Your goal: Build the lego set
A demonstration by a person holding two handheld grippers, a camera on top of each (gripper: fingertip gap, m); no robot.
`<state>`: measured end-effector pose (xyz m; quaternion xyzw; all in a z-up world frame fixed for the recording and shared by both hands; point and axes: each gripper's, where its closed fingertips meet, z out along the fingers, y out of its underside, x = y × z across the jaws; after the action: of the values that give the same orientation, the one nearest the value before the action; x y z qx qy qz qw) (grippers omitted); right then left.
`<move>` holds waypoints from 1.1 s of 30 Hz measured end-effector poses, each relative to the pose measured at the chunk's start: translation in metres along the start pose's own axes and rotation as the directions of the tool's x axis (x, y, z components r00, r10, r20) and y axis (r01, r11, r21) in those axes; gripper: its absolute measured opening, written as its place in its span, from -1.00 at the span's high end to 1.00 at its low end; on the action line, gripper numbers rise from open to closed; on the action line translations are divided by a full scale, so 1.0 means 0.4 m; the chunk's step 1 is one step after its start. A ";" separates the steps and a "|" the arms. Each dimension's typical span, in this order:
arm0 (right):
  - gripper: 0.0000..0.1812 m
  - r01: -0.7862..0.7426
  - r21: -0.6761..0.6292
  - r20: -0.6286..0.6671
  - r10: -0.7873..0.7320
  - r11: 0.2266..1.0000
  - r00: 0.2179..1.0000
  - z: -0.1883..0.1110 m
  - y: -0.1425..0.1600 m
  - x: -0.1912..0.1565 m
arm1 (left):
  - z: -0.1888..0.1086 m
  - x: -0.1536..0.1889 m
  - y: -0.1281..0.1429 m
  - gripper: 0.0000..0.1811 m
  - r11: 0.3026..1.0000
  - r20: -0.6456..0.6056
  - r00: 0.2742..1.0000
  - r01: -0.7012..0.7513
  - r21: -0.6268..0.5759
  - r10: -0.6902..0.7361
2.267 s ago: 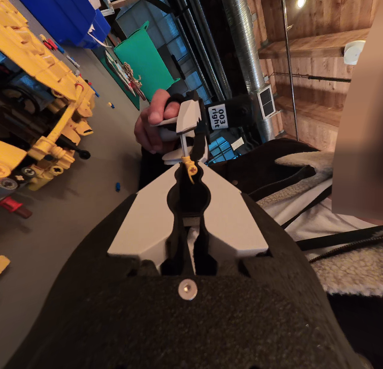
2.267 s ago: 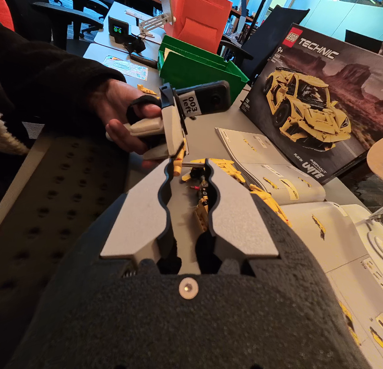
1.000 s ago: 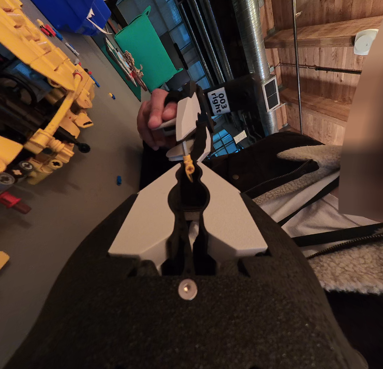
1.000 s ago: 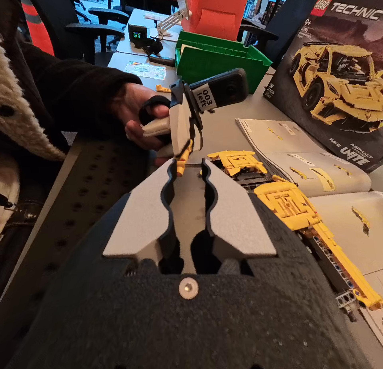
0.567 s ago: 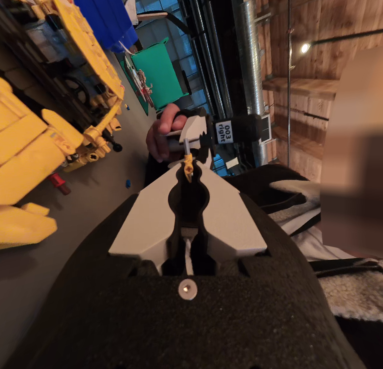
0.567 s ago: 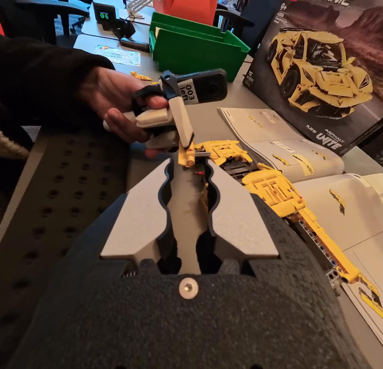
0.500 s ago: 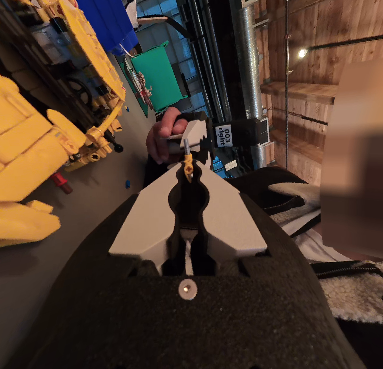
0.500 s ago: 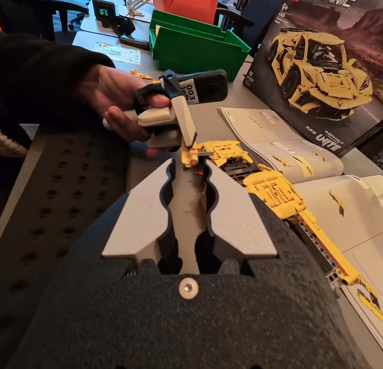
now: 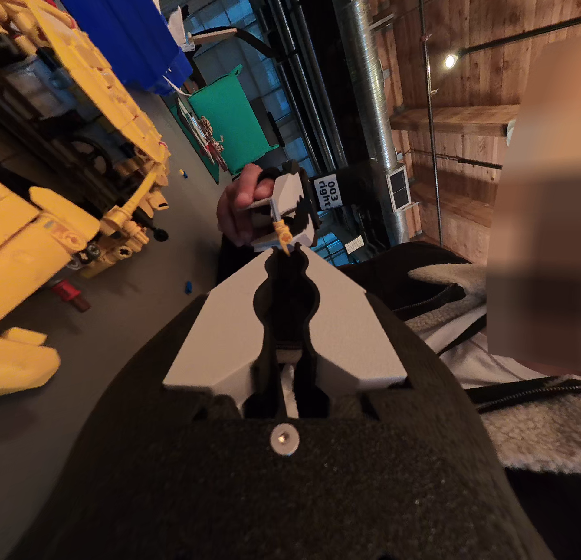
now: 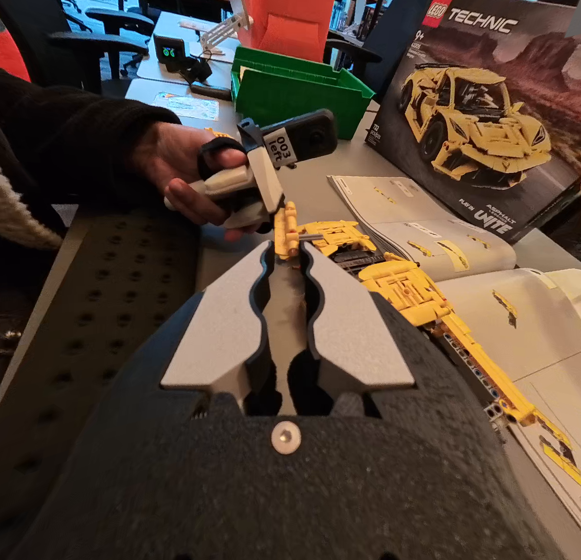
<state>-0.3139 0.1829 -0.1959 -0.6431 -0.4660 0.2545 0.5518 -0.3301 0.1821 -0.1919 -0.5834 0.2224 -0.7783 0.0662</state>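
Observation:
My left gripper is shut on one end of a small yellow piece, with a grey axle sticking out of it. In the right wrist view the left gripper holds this yellow piece upright above the table, and the axle points right. My right gripper has its jaws a narrow gap apart, and the piece's lower end sits between its tips. It also shows in the left wrist view. The partly built yellow car lies on the table just beyond.
The set's box stands at the back right, behind the open instruction book. A green bin sits behind, and a black perforated board lies at the left. Loose red and blue pins lie by the car. Less than 4 cm separates the two grippers' tips.
The right gripper's jaws have narrowed and moved onto the yellow piece's lower end. The left gripper has kept its hold and turned the piece more upright.

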 end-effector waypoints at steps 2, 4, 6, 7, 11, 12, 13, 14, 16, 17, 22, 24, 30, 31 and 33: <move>0.83 -0.013 0.006 0.000 0.013 1.000 1.000 -0.005 -0.002 0.005 | -0.005 0.000 -0.008 0.91 1.000 -0.007 1.000 0.013 0.018 -0.012; 0.83 -0.013 -0.001 0.001 0.013 1.000 1.000 -0.004 0.002 0.005 | -0.007 0.000 -0.010 0.92 1.000 -0.003 1.000 0.005 0.024 -0.005; 0.83 -0.001 -0.006 0.000 0.001 1.000 1.000 -0.001 0.004 0.002 | -0.005 0.000 -0.007 0.96 1.000 0.009 1.000 -0.021 0.018 0.021; 0.83 0.005 -0.008 -0.005 -0.005 1.000 1.000 0.000 0.005 0.002 | -0.005 -0.002 -0.007 0.96 0.999 0.021 0.999 -0.039 0.016 0.038; 0.92 0.009 -0.006 -0.017 -0.009 1.000 1.000 -0.001 0.005 0.006 | -0.004 -0.008 -0.001 0.98 0.992 0.086 0.988 -0.126 -0.010 0.127; 0.92 0.003 0.005 -0.021 -0.003 1.000 1.000 -0.003 0.000 0.008 | -0.003 -0.006 -0.001 0.98 0.987 0.097 0.982 -0.163 -0.015 0.163; 0.92 -0.010 0.022 -0.020 0.010 1.000 1.000 -0.005 -0.008 0.008 | -0.002 0.000 -0.003 0.98 0.979 0.100 0.974 -0.202 -0.016 0.203; 0.92 -0.035 0.044 -0.013 0.036 0.998 0.999 -0.007 -0.017 0.008 | 0.000 0.007 -0.005 0.98 0.970 0.104 0.965 -0.241 -0.017 0.241; 0.89 -0.113 0.081 0.012 0.112 0.990 0.994 -0.008 -0.028 0.011 | 0.003 0.018 -0.008 0.98 0.950 0.118 0.942 -0.313 -0.020 0.313; 0.85 -0.161 0.094 0.025 0.159 0.982 0.987 -0.009 -0.034 0.015 | 0.003 0.023 -0.011 0.98 0.939 0.127 0.931 -0.344 -0.019 0.343; 0.78 -0.303 0.172 0.103 0.289 0.937 0.952 -0.033 -0.066 0.029 | 0.007 0.043 -0.017 0.98 0.873 0.169 0.858 -0.487 -0.031 0.485; 0.77 -0.328 0.160 0.101 0.315 0.931 0.944 -0.044 -0.057 0.040 | 0.005 0.034 -0.017 0.98 0.799 0.249 0.763 -0.595 -0.089 0.596; 0.78 -0.369 0.113 0.139 0.353 0.923 0.925 -0.052 -0.037 0.031 | 0.031 0.017 0.025 0.98 0.482 0.298 0.394 -0.810 -0.334 0.869; 0.77 -0.365 0.121 0.145 0.347 0.923 0.927 -0.054 -0.041 0.029 | 0.031 0.022 0.025 0.98 0.473 0.296 0.386 -0.818 -0.327 0.874; 0.74 -0.357 0.128 0.160 0.336 0.925 0.928 -0.055 -0.047 0.023 | 0.031 0.030 0.024 0.98 0.514 0.288 0.438 -0.804 -0.298 0.852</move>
<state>-0.2975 0.1798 -0.1707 -0.6519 -0.3598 0.4263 0.5137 -0.3235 0.1659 -0.1828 -0.5473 0.5055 -0.4940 0.4482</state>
